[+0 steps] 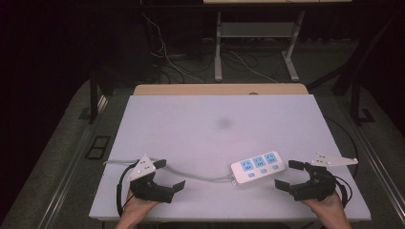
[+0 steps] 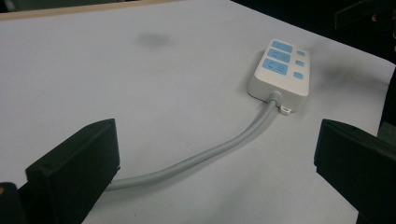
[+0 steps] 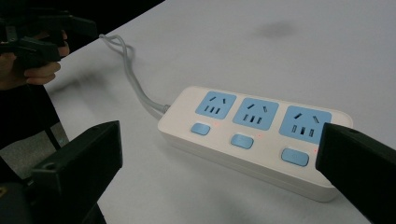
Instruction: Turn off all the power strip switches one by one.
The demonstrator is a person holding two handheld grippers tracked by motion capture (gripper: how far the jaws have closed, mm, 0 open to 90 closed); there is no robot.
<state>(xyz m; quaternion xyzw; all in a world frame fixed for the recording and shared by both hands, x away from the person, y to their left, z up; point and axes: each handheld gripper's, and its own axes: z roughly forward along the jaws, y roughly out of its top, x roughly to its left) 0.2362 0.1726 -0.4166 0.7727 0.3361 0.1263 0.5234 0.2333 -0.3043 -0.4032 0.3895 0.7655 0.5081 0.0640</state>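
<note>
Two grippers rest wide-jawed at the near edge of a white board (image 1: 191,124) — left gripper (image 1: 168,175), right gripper (image 1: 286,174) — with nothing between their jaws. A white power strip (image 1: 258,167) lies just beside the right one, its grey cable (image 1: 191,174) running toward the left. Dark floor and loose wires (image 1: 167,57) lie beyond.

table (image 1: 200,109): white top, dark smudge (image 1: 223,123) | on it: power strip (image 1: 258,167), grey cable (image 1: 191,174)
</note>
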